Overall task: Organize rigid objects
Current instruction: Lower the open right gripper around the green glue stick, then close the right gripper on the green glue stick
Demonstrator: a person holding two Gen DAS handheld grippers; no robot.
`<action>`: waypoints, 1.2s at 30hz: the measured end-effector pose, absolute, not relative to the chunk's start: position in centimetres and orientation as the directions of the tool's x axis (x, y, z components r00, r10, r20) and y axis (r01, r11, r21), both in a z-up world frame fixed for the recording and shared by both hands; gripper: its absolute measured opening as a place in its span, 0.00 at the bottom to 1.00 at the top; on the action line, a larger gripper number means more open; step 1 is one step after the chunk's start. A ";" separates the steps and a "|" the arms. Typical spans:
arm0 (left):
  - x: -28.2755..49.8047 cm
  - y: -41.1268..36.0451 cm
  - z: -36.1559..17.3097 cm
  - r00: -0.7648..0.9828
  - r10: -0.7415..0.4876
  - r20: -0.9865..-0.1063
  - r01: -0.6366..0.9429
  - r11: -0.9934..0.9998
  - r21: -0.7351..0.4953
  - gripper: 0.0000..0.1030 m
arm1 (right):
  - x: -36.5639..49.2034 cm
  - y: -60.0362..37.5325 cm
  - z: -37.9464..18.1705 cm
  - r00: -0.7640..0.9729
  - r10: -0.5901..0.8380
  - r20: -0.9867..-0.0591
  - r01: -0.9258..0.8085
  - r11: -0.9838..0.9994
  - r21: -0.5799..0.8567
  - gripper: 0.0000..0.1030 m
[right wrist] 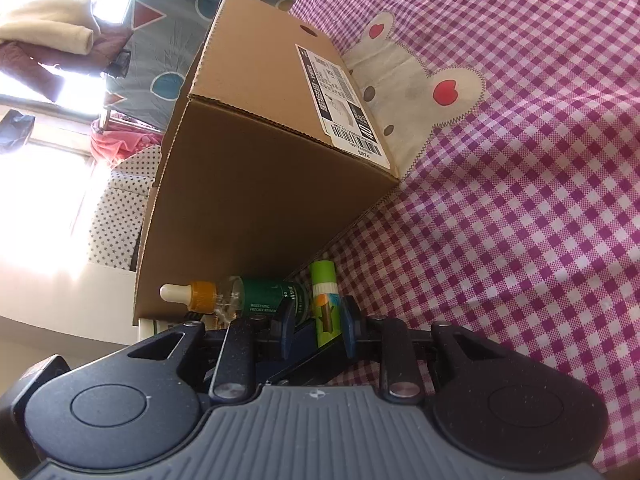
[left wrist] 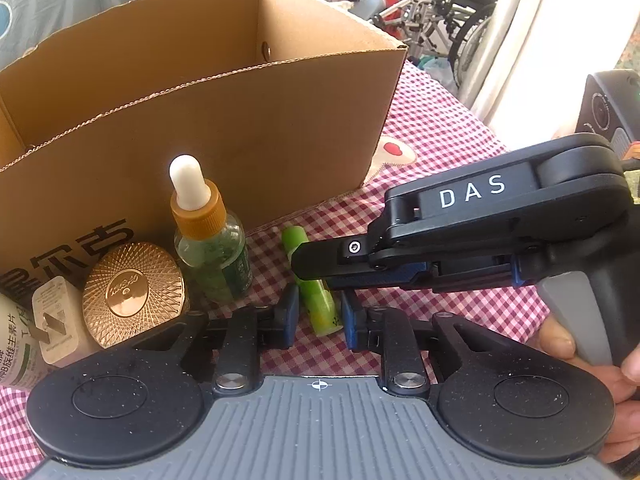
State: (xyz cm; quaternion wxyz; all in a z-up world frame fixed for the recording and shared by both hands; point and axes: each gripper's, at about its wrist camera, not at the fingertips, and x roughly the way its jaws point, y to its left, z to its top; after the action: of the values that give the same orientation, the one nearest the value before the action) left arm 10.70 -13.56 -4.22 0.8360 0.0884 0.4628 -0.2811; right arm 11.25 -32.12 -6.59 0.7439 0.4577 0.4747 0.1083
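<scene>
A light-green tube (left wrist: 322, 304) lies in front of an open cardboard box (left wrist: 240, 120) on a red-checked cloth (left wrist: 440, 140). My left gripper (left wrist: 319, 311) is shut on the tube's near end, one pad on each side. My right gripper (left wrist: 316, 274) reaches in from the right, rolled on its side, and its fingers cross the tube's middle, closed on it. In the right wrist view the tube (right wrist: 326, 280) stands between the jaws of the right gripper (right wrist: 318, 320), against the right-hand pad. The box (right wrist: 260, 184) rises just behind.
Left of the tube stand a dropper bottle (left wrist: 208, 248), a gold round case (left wrist: 134, 292), a white plug (left wrist: 56, 320) and a white labelled bottle (left wrist: 12, 348). A hand (left wrist: 560, 340) holds the right gripper's trigger. Wheelchairs (left wrist: 452, 12) stand beyond the table.
</scene>
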 end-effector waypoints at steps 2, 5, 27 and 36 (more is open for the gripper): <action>10.1 -13.6 -4.1 0.411 -0.394 -0.822 0.565 0.818 -0.109 0.21 | 10.8 -32.0 -6.4 0.516 0.598 -0.613 0.267 0.568 0.778 0.25; 9.3 -13.6 -4.2 0.401 -0.402 -0.823 0.593 0.799 -0.101 0.21 | 9.8 -32.0 -6.5 0.508 0.602 -0.616 0.265 0.571 0.777 0.24; 7.2 -13.9 -2.2 0.486 -0.403 -0.776 0.615 0.788 -0.024 0.24 | 7.9 -30.1 -2.8 0.585 0.536 -0.609 0.177 0.648 0.741 0.21; 4.8 -13.4 1.7 0.561 -0.455 -0.692 0.623 0.782 -0.009 0.24 | 5.8 -29.6 2.7 0.665 0.485 -0.568 0.099 0.697 0.711 0.21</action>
State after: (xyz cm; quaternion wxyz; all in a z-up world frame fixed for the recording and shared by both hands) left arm 4.82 -13.45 1.70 0.8753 0.1194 0.3533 -0.3079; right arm 5.78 -29.62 2.72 0.8330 0.3719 0.3928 0.1159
